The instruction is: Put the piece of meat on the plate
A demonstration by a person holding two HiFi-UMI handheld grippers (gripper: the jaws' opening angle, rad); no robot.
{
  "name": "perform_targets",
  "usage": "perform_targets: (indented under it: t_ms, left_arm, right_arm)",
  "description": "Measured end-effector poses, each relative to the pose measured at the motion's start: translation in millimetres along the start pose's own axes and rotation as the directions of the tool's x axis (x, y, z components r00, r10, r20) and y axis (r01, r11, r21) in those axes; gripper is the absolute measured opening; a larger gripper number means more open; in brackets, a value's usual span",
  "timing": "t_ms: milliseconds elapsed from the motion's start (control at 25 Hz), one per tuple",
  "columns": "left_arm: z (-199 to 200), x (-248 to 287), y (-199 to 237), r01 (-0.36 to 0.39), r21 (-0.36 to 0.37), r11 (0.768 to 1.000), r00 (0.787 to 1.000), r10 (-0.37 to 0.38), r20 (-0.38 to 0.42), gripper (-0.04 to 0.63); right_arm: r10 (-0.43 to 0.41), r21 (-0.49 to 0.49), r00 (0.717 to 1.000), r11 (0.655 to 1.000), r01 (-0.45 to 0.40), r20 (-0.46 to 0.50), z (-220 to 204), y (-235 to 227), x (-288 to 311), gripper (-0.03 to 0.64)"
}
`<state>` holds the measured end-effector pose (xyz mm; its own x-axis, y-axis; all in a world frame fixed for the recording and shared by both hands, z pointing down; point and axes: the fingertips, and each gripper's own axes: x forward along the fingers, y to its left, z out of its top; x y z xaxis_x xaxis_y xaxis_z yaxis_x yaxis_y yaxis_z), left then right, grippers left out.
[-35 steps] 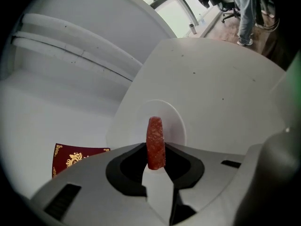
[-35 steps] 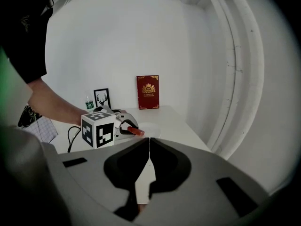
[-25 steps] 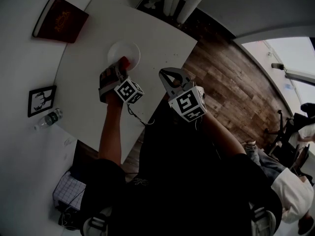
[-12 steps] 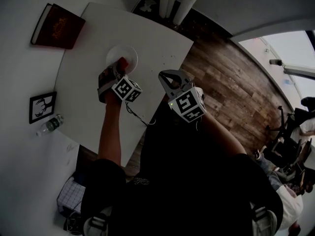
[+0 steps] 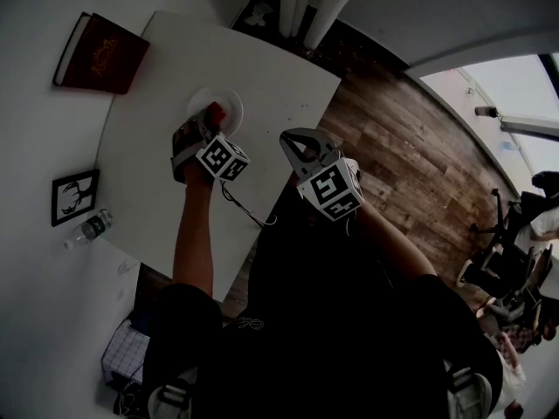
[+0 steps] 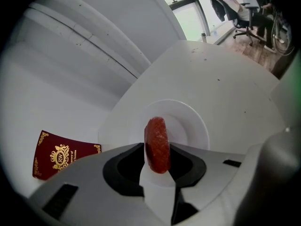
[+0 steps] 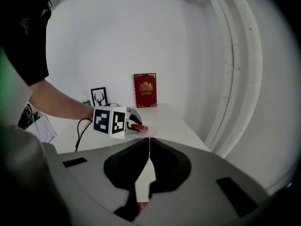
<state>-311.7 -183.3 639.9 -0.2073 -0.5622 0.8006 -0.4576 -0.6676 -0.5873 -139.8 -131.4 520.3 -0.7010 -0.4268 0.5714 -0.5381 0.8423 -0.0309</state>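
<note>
A red piece of meat [image 6: 157, 145] stands on edge between the jaws of my left gripper [image 6: 157, 150], just above a small white plate [image 6: 195, 126]. Both jaws still touch the meat, though they have just been opening. In the head view the left gripper [image 5: 210, 119] hangs at the near edge of the plate [image 5: 232, 100], with the meat [image 5: 214, 109] over it. My right gripper [image 5: 293, 138] hovers off the table's near edge, shut and empty, its tips meeting [image 7: 149, 142]. From there I see the left gripper's marker cube, the meat [image 7: 137, 126] and the plate [image 7: 151, 129].
A dark red book [image 5: 100, 51] lies at the far left of the white table [image 5: 279, 77]. A framed deer picture [image 5: 74, 195] and a water bottle [image 5: 87, 228] are beside the table's left. Wooden floor lies to the right; a cable trails from the left gripper.
The left gripper has stayed at the plate with the meat between its jaws, edging slightly further over the plate. The right gripper has not moved.
</note>
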Motion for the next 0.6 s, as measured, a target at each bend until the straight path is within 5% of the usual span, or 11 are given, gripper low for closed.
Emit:
perform_targets:
  t_ms: [600]
  left_arm:
    - [0.9,-4.6,-2.9,0.084,-0.149,0.985,0.996,-0.080,0.036,0.187]
  right_arm:
    - [0.018,0.007,1.000,1.000,-0.018,0.007,-7.3,2.1,-0.8,0.023]
